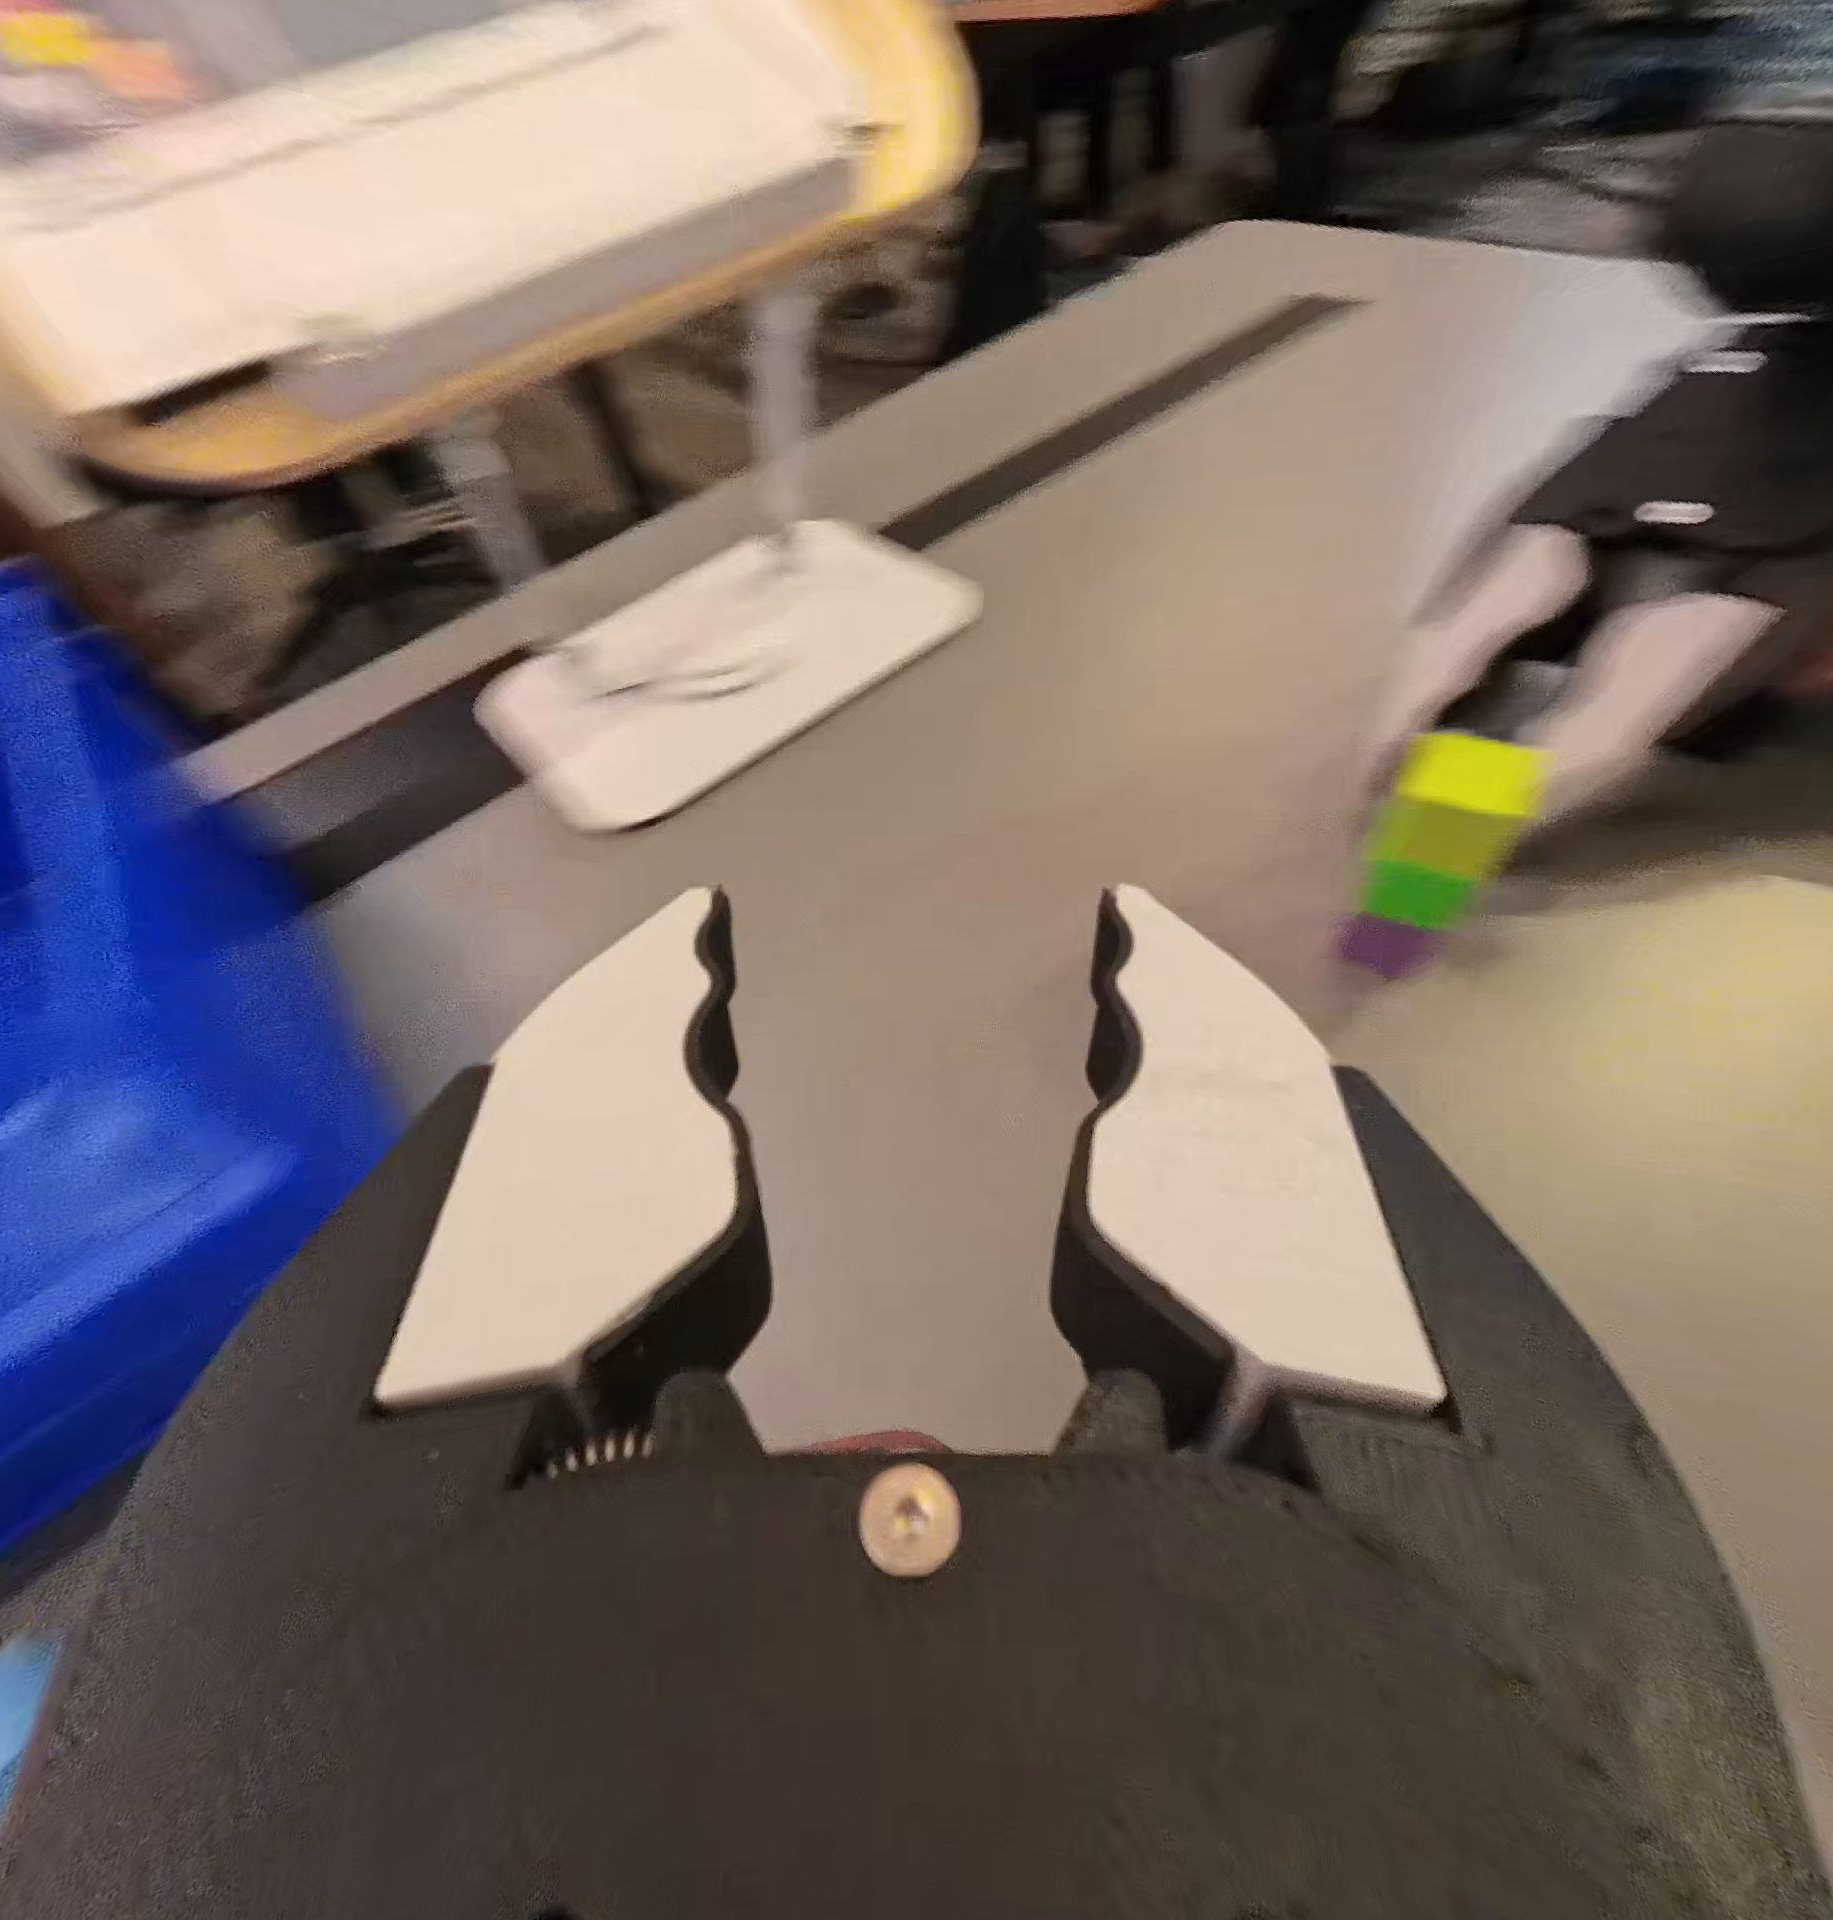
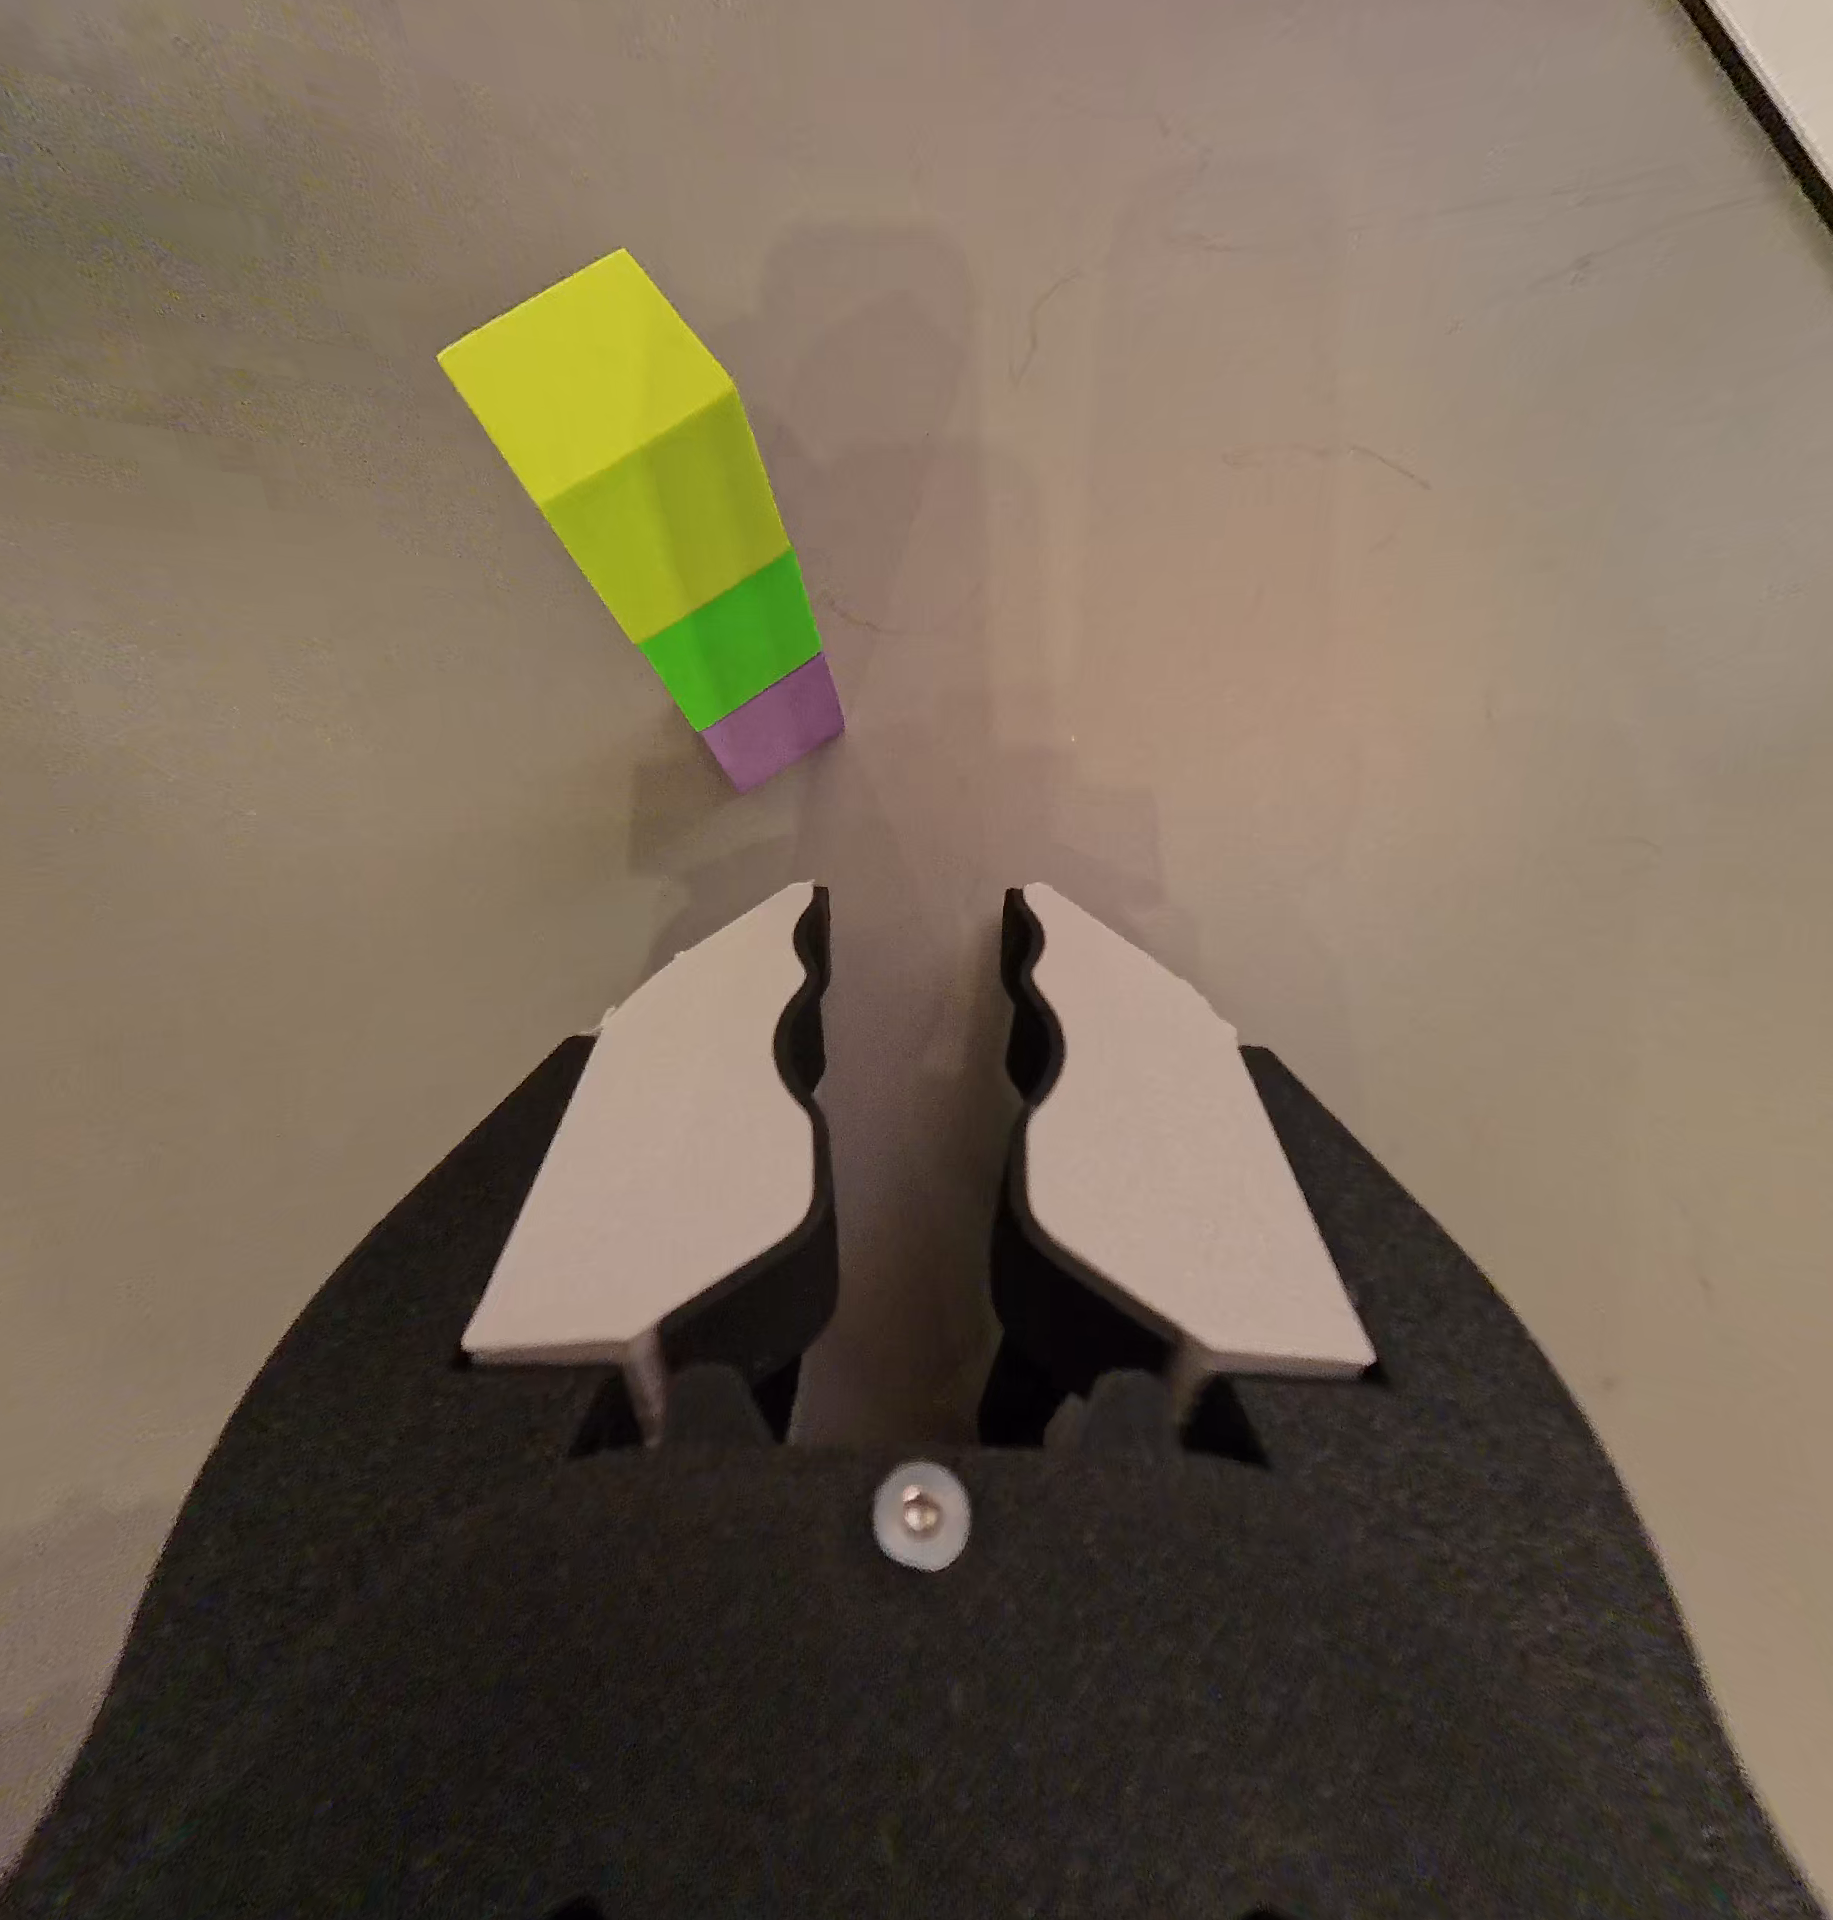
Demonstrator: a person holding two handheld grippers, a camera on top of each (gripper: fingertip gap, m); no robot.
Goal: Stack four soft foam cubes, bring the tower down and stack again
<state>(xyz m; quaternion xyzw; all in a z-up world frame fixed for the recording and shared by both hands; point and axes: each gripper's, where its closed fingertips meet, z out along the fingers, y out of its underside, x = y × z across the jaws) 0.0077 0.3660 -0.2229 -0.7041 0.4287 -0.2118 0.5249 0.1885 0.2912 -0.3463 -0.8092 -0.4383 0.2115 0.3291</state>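
Note:
A tower of four foam cubes stands on the grey table (image 2: 1307, 520): a yellow cube (image 2: 590, 374) on top, a yellow-green cube (image 2: 673, 540), a green cube (image 2: 730, 655) and a purple cube (image 2: 777, 727) at the bottom. My right gripper (image 2: 917, 899) looks down from above and just beside the tower, with its jaws apart and nothing between them. In the blurred left wrist view the tower (image 1: 1437, 842) stands to the right. My left gripper (image 1: 912, 904) is wide open and empty, well to the left of the tower. The right gripper's white fingers (image 1: 1483, 613) show behind the tower.
A white flat base with a thin stand (image 1: 746, 665) lies on the table ahead of my left gripper. A blue bin (image 1: 112, 987) is at the left. A wooden table with a white box (image 1: 372, 208) stands beyond. A dark strip (image 1: 1099, 416) runs along the table. The table edge (image 2: 1805, 135) is at the top right. The grippers' ends are close to 25 cm from one another.

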